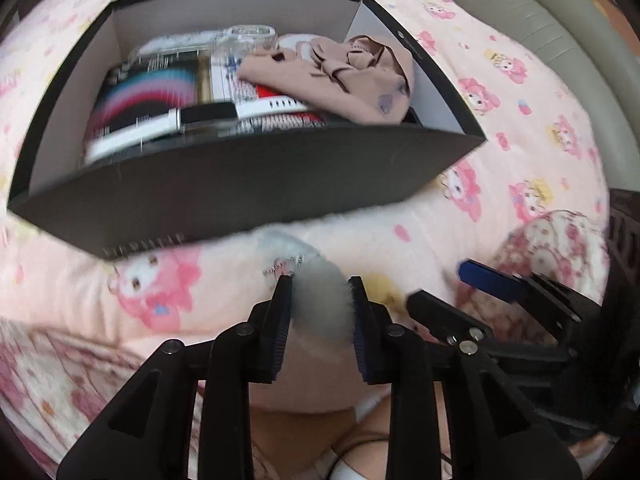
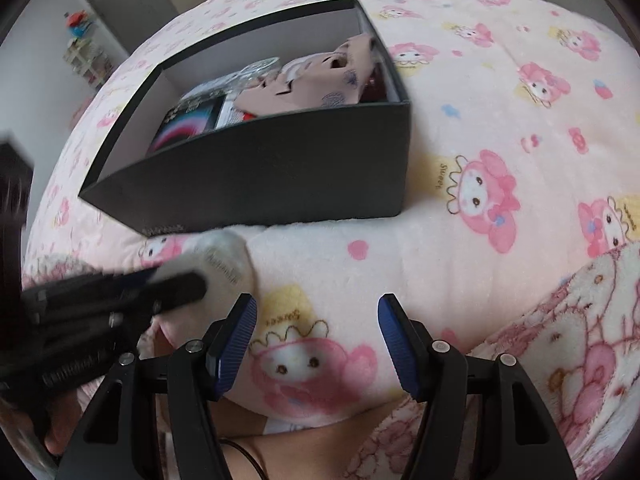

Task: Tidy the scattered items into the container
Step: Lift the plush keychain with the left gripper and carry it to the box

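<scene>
Lifting the pompom (image 1: 320,300), pinched by the left gripper (image 1: 320,286), needs clearing the box (image 1: 248,196) wall; right gripper (image 2: 318,304) gapes empty.

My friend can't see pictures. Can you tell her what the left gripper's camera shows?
The left gripper has a fluffy grey pompom between its fingers, just in front of a black box with things inside, on a pink cartoon blanket.

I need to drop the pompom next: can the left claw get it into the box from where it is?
Probably yes. The left claw holds the grey pompom just short of the black box's near wall. The box is open-topped; the beige cloth fills only one end. It must lift over the wall.
</scene>
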Demonstrator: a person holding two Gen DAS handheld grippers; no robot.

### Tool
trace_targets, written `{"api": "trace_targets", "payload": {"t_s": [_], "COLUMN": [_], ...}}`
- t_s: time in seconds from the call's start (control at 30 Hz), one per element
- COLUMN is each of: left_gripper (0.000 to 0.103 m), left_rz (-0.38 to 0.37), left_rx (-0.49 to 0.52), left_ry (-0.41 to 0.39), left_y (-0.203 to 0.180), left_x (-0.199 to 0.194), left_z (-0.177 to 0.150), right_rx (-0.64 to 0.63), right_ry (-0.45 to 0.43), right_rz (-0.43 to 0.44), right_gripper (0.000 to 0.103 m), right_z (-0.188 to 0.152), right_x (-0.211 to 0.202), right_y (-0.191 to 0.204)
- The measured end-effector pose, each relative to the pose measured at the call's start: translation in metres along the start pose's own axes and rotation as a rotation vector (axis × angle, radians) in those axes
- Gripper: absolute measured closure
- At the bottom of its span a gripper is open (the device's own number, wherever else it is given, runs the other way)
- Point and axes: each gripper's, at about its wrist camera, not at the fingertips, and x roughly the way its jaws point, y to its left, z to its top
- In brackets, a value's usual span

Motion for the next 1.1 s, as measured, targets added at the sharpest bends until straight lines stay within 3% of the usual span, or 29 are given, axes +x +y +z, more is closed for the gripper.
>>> {"api": "trace_targets", "payload": {"t_s": [0.1,0.2,0.37,0.5,0.57,0.67,0.77,0.97,1.1], "left_gripper": [0.071,0.071,0.068,0.065,0.064,0.063,0.063,0.063,0.063], "left_rz": [-0.079,-0.089,-0.175,-0.185,-0.197,-0.196,-0.192,-0.182,-0.178], "left_rx": [-0.038,-0.034,-0.086,-0.069,-0.089,-0.129,-0.165,-0.23,-0.223], "left_ry": [0.008,-0.013,0.012,0.004,-0.017,-0.06,-0.081,-0.046,-0.056], "left_y": [0.003,0.005,0.016,0.009,0.013,0.027,0.041,0.057,0.057], "left_x": [0.003,-0.003,0.007,0.011,0.005,-0.006,-0.012,0.004,0.001], "left_z": [0.012,0.015,0.018,0.021,0.021,0.018,0.01,0.001,0.003], "right_rx": [0.021,-0.004,-0.082,-0.118,-0.1,-0.035,-0.008,0.059,0.006], "right_ry": [0.009,0.014,0.038,0.032,0.048,0.055,0.04,-0.014,-0.009], "right_rz": [0.035,0.033,0.139,0.16,0.123,0.17,0.147,0.104,0.111], "right_gripper": [0.043,0.043,0.042,0.042,0.042,0.042,0.045,0.047,0.047], "right_z": [0.004,0.005,0.003,0.006,0.009,0.012,0.011,0.013,0.014], "right_x": [0.002,0.002,0.005,0.019,0.028,0.032,0.03,0.015,0.011], "right_y": [-0.005,0.0,0.019,0.033,0.032,0.019,0.011,-0.01,-0.006]}}
